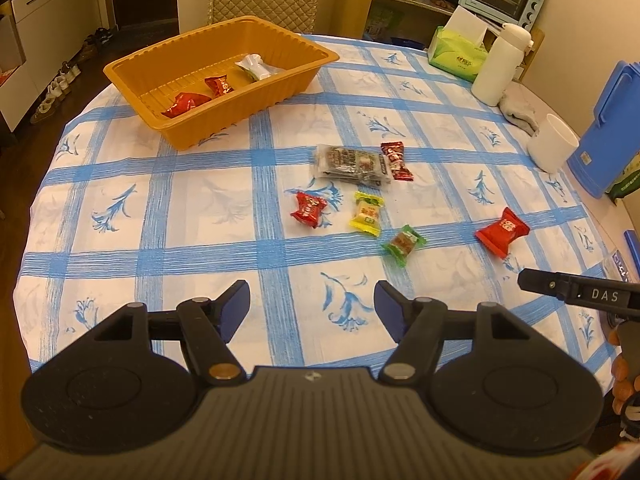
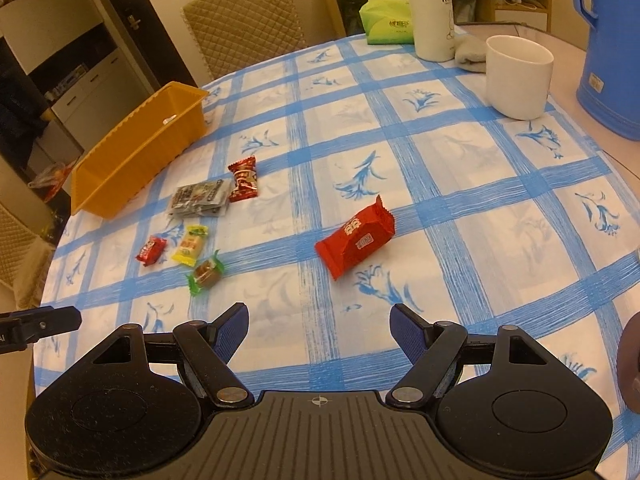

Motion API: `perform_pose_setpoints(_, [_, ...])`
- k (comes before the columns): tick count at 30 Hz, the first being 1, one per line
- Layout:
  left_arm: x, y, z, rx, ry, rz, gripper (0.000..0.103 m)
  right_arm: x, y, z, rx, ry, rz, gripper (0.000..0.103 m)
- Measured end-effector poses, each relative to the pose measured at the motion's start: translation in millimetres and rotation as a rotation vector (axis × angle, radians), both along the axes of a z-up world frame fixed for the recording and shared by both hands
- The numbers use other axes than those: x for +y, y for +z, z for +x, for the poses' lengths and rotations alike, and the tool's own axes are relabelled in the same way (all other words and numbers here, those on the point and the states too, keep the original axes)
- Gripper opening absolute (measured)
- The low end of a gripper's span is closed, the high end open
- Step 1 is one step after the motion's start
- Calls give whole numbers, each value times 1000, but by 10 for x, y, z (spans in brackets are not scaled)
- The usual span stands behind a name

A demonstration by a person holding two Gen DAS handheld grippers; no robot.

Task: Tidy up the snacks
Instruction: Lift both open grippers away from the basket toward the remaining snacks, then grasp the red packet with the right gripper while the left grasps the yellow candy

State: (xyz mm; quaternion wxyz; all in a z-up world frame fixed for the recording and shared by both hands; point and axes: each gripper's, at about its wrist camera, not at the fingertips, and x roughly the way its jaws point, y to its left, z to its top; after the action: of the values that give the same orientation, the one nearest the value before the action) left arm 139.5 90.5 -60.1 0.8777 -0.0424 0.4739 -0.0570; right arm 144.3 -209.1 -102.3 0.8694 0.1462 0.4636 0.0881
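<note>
The right hand-held gripper hovers released above the tabletop, the red snack just ahead. It should straddle the packet's narrow width before clenching. The left hand-held gripper is released too, empty; the tray holds three snacks.

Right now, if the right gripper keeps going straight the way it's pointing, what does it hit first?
Probably the big red snack packet, lying alone on the tablecloth just ahead of the open right gripper. Nothing lies between them, though depth is hard to judge.
</note>
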Motion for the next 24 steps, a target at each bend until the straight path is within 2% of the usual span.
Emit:
perform_pose_setpoints(16, [143, -119, 196, 14, -13, 14, 66, -27, -190, 237, -8, -74, -22, 76])
perform_pose_setpoints(24, [201, -148, 253, 16, -18, 18, 66, 13, -272, 397, -8, -90, -26, 66])
